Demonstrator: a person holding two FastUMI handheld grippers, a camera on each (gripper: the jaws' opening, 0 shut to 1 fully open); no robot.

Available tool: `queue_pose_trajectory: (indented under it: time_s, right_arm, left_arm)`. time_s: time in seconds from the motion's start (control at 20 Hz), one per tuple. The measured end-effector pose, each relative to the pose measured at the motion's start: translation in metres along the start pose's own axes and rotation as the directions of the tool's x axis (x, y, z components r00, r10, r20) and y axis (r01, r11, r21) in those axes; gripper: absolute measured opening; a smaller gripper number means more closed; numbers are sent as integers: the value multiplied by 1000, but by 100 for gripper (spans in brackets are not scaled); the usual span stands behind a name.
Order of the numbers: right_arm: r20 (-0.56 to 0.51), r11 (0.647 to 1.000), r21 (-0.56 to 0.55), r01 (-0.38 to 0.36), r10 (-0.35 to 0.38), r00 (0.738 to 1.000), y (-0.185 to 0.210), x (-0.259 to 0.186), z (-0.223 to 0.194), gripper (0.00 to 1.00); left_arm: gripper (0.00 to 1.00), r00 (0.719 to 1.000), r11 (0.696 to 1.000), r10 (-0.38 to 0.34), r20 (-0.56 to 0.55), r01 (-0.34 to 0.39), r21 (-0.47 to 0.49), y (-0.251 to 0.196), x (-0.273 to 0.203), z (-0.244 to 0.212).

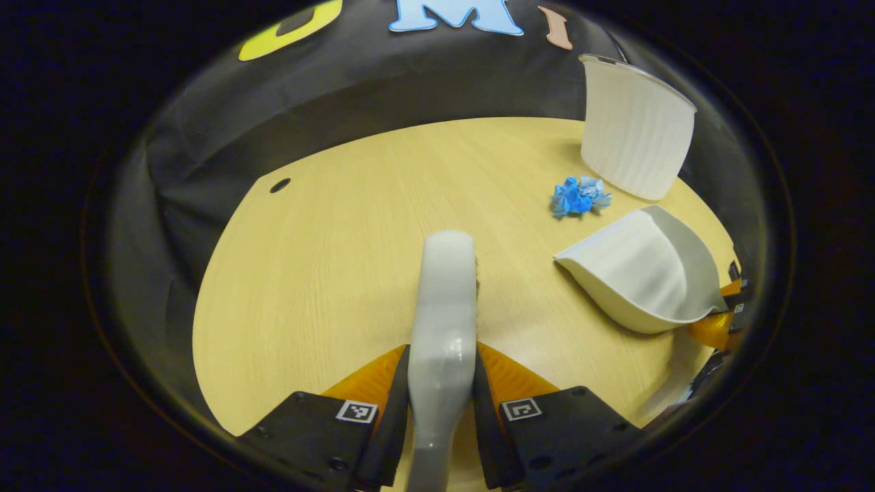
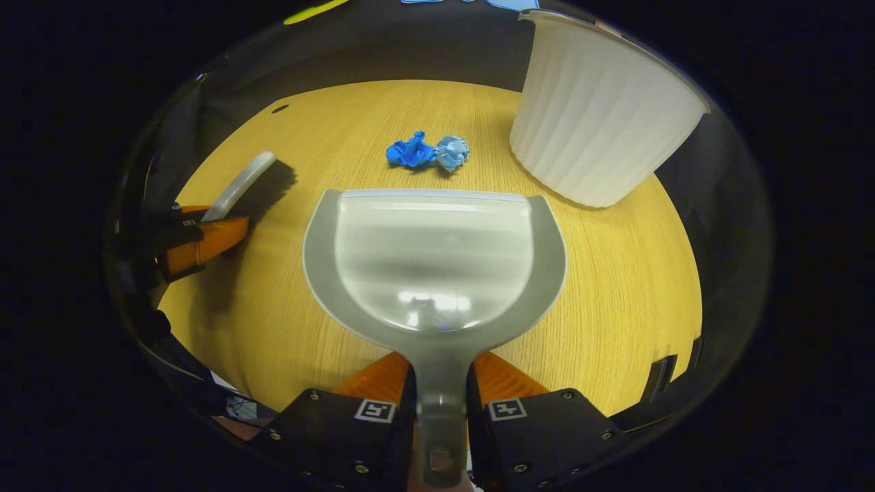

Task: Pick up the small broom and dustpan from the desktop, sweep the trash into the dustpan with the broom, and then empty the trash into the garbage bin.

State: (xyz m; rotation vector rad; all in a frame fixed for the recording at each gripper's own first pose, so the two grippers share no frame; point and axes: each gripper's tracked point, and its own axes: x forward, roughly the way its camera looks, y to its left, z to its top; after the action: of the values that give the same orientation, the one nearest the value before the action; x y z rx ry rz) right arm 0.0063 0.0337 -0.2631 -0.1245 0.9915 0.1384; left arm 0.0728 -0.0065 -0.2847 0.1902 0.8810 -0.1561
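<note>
Left gripper (image 1: pixel 441 403): clenching the broom (image 1: pixel 444 307) handle, brush pointing ahead.
Right gripper (image 2: pixel 441 410): gripping the dustpan (image 2: pixel 434 263), lip facing the trash (image 2: pixel 427 152) just beyond.
Bin (image 2: pixel 598 113): standing at the counter's (image 2: pixel 615 287) far right edge.

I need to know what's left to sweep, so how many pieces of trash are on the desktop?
2: a dark blue crumpled scrap and a paler blue one touching it, just ahead of the dustpan, near the garbage bin.
</note>
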Motion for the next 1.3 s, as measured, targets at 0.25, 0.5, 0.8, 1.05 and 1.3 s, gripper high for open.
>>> queue_pose_trajectory:
  time_s: [0.25, 0.5, 0.8, 1.05, 1.3]
  right_arm:
    - [13, 996, -76, -37, 38, 999, -19, 1, -2, 35]
    - [9, 988, -138, -65, 67, 998, -41, 1, 2, 35]
    - [1, 964, -242, -115, 119, 993, -62, 5, 7, 35]
    - [8, 947, -288, -139, 148, 989, -66, 9, 12, 34]
    - [15, 944, -299, -143, 155, 988, -66, 9, 13, 35]
  left_arm:
    - [52, 1000, 998, -16, -2, 16, -61, -12, 19, 26]
    - [50, 999, 999, -36, -4, 35, -16, -28, 40, 55]
    - [52, 998, 995, -64, -11, 65, 72, -52, 64, 89]
    - [52, 992, 979, -125, -32, 129, 161, -78, 77, 109]
    - [52, 972, 925, -231, -35, 230, 301, -113, 93, 129]
